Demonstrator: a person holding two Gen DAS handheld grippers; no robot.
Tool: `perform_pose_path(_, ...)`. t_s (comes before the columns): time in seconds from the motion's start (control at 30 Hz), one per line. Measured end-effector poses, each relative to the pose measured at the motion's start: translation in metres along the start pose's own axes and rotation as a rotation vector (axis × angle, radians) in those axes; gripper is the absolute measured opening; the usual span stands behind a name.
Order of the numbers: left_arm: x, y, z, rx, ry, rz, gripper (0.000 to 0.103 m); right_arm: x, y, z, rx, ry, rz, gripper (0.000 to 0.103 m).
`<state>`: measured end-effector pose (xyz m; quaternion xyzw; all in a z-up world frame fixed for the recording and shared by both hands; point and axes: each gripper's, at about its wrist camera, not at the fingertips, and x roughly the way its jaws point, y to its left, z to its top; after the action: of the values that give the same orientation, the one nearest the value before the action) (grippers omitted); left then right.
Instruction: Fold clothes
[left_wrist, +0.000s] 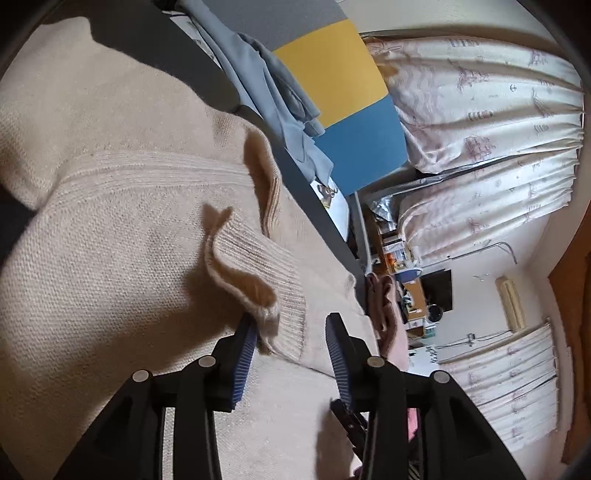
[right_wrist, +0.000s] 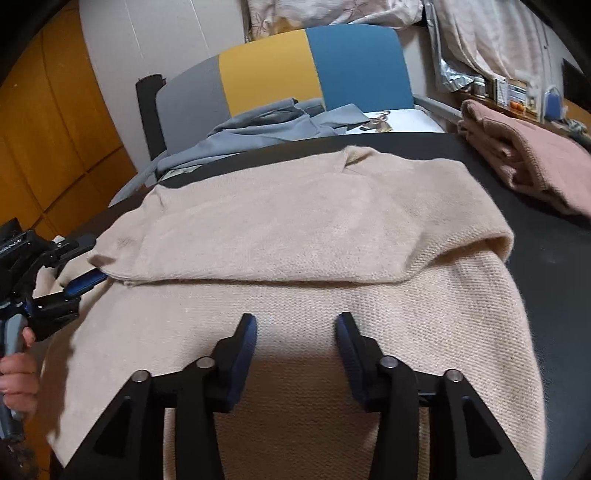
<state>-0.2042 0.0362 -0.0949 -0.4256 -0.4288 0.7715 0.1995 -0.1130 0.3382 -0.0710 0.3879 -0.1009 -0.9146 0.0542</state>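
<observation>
A beige knit sweater (right_wrist: 295, 229) lies on a dark table (right_wrist: 546, 266), with both sleeves folded across the body. My left gripper (left_wrist: 290, 325) is open at the sweater's left edge; a ribbed sleeve cuff (left_wrist: 255, 273) lies just ahead of its left finger, touching the blue pad. The left gripper also shows in the right wrist view (right_wrist: 85, 280) at the sweater's left side. My right gripper (right_wrist: 295, 325) is open and empty, hovering over the sweater's lower part near the front edge.
A folded pink garment (right_wrist: 524, 162) lies at the table's back right. A grey-blue garment (right_wrist: 266, 125) lies behind the table on a chair with a grey, yellow and blue back (right_wrist: 280, 70). Curtains (left_wrist: 480, 110) and cluttered shelves stand beyond.
</observation>
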Motion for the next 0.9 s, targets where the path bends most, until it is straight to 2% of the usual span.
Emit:
perform_pose_path(0.1, 0.014, -0.005, 0.005, 0.026, 0.005, 0.062, 0.037, -0.003, -0.004, 0.0, 0.015, -0.006, 0.021, 0.048)
perform_pose_path(0.17, 0.023, -0.01, 0.008, 0.059, 0.008, 0.096, 0.02, -0.005, -0.006, -0.003, 0.02, -0.009, 0.028, 0.048)
perform_pose_path(0.2, 0.027, -0.014, 0.008, 0.083, 0.014, 0.127, 0.002, -0.006, -0.007, -0.004, 0.023, -0.008, 0.032, 0.048)
perform_pose_path(0.23, 0.03, -0.021, 0.008, 0.117, 0.02, 0.154, 0.004, -0.008, -0.007, -0.005, 0.026, -0.008, 0.035, 0.048)
perform_pose_path(0.3, 0.018, -0.036, 0.009, 0.205, -0.038, 0.17, 0.004, -0.014, -0.014, -0.005, 0.069, -0.018, 0.051, 0.044)
perform_pose_path(0.37, 0.005, -0.048, 0.012, 0.283, -0.102, 0.18, 0.004, -0.023, -0.026, -0.005, 0.139, -0.035, 0.071, 0.024)
perform_pose_path(0.4, -0.001, -0.052, 0.015, 0.312, -0.128, 0.184, 0.004, -0.027, -0.035, -0.004, 0.166, -0.036, 0.064, 0.002)
perform_pose_path(0.5, -0.012, -0.058, 0.024, 0.346, -0.158, 0.183, 0.004, -0.028, -0.065, -0.001, 0.224, -0.021, 0.007, 0.002)
perform_pose_path(0.67, -0.008, -0.039, 0.031, 0.297, -0.114, 0.158, 0.004, -0.015, -0.1, 0.019, 0.285, 0.003, 0.005, 0.002)
perform_pose_path(0.8, -0.001, -0.021, 0.028, 0.277, -0.099, 0.192, 0.004, -0.012, -0.117, 0.029, 0.321, -0.037, -0.1, 0.002)
perform_pose_path(0.87, 0.007, -0.007, 0.021, 0.291, -0.076, 0.223, 0.004, -0.017, -0.135, 0.024, 0.419, -0.07, -0.171, 0.0)
perform_pose_path(0.9, 0.012, -0.001, 0.016, 0.305, -0.063, 0.243, 0.005, -0.017, -0.14, 0.021, 0.448, -0.077, -0.163, 0.0)
